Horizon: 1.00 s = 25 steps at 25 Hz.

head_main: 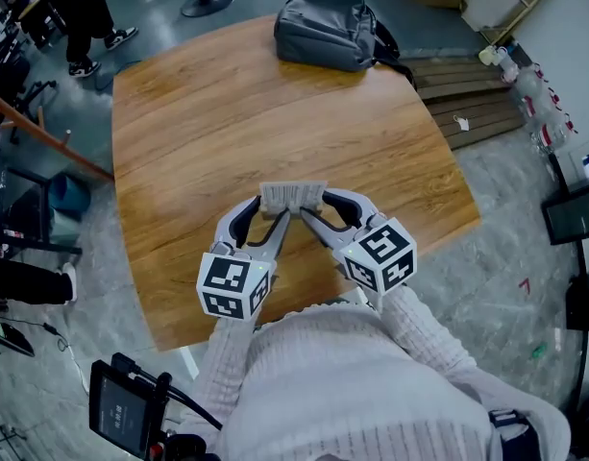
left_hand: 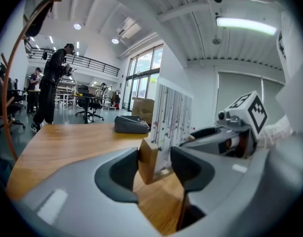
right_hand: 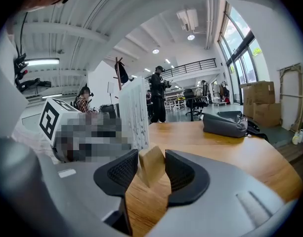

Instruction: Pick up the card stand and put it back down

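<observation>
The card stand (head_main: 292, 197), a short wooden bar with a white printed card upright in it, is at the middle of the round wooden table (head_main: 208, 113). My two grippers meet it from the near side, one at each end. My left gripper (head_main: 272, 215) has the bar's end (left_hand: 148, 159) between its jaws. One pad touches the wood and a narrow gap shows at the other pad. My right gripper (head_main: 314, 215) is shut on the other end (right_hand: 152, 164), with both pads against the wood. Whether the bar rests on the table, I cannot tell.
A grey backpack (head_main: 330, 30) lies at the table's far edge. Wooden pallets (head_main: 472, 99) sit on the floor to the right. A person (left_hand: 53, 85) stands beyond the table's far left. A tablet device (head_main: 124, 409) is near my left elbow.
</observation>
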Available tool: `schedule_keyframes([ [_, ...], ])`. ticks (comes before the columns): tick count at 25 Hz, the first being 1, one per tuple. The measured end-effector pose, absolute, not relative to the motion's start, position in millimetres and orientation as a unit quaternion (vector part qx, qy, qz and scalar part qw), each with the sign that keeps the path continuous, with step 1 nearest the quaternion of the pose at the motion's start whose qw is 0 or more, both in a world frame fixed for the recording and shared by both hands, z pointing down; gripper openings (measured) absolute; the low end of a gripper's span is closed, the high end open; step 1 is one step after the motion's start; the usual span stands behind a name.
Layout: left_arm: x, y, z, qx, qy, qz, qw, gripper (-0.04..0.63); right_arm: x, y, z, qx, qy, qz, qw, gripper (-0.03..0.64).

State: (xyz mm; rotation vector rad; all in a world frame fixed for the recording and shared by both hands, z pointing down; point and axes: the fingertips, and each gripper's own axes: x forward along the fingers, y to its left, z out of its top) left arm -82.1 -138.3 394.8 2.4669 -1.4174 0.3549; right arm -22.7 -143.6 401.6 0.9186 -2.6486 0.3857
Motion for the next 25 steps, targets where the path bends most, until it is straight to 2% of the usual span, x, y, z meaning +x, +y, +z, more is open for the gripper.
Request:
schedule_keyframes([
  [12,-89,-140,394,0.850,-0.497,0.124,0.123,0.201,-29,-146,402,0.318,-0.926,0.133,0.151,0.172],
  [25,-86,-138,410,0.852,-0.483,0.133,0.148,0.204,-26,-143,417,0.316,-0.922,0.147,0.168,0.172],
])
